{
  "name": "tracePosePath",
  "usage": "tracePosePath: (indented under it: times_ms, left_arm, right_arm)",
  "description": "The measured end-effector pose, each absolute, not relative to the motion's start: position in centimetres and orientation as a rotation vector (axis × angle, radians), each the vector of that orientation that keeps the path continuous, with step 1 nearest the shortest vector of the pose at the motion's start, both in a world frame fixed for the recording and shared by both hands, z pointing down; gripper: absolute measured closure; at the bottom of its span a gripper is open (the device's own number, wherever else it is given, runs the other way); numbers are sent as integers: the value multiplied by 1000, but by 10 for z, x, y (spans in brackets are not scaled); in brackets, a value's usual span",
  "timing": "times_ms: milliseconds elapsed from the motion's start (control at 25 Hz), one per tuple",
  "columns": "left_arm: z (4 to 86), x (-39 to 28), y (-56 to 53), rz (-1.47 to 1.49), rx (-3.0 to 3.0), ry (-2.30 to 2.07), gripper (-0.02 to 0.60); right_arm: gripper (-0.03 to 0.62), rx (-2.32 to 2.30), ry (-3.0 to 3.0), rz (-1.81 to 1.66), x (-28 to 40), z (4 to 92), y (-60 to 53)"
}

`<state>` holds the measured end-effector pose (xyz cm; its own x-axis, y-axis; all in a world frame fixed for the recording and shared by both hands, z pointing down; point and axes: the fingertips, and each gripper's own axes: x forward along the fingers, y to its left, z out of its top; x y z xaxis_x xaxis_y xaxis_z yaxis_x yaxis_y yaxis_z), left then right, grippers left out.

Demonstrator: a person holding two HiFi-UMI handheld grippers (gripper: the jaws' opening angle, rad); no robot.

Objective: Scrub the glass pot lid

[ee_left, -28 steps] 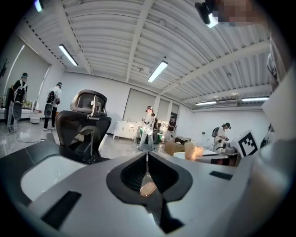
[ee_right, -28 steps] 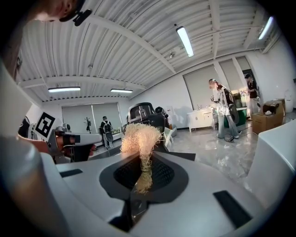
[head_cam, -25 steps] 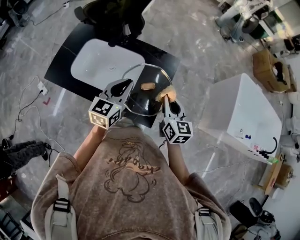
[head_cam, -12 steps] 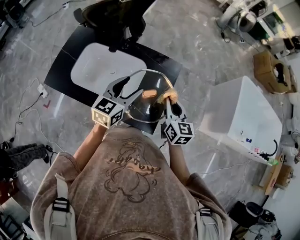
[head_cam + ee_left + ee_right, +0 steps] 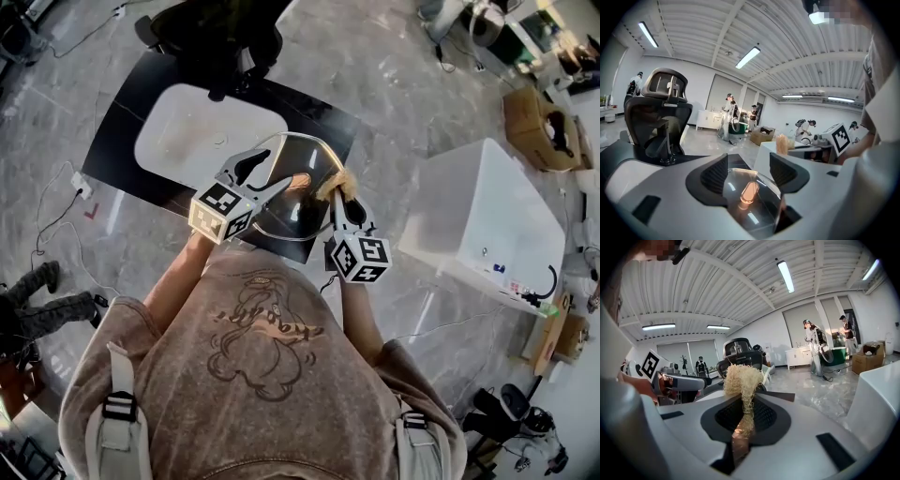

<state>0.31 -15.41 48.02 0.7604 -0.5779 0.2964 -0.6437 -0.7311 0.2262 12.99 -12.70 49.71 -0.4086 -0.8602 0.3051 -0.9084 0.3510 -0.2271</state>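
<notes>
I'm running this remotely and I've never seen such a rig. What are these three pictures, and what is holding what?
No robot arm here: a person holds a two-jaw gripper in each hand. The head view looks steeply down from a camera on the person's head; each gripper view looks along that gripper's own jaws. The marker cubes are parts of the grippers. At the black counter, by the edge of the white sink, is the glass pot lid. The left gripper has just been opening; its jaws stand apart with the lid between them, not gripped. The right gripper is shut on a straw-coloured scrubber.
</notes>
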Motion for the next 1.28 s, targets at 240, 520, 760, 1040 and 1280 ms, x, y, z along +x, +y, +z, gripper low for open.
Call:
tracePosePath:
  times_ms: [240,520,760,1040,1280]
  left_arm:
    - [517,26,-154,506,2682,-796,295]
    - [569,49,-153,739,2690,-667,295]
    - [604,69,-149,876,2676,-553,295]
    - [626,78,-151,979,2676,-547,326]
    - [631,79,-156,1035,2702,-575,383]
  right_arm:
    - [552,1660,-2452,563,135,498,-126]
    - [553,1684,-2432,573,138,501,-126]
    - [553,1702,-2419,582,140,502,-127]
    - [551,1701,-2413,591,140,504,-124]
    - [553,1701,-2406,597,144,507,-129]
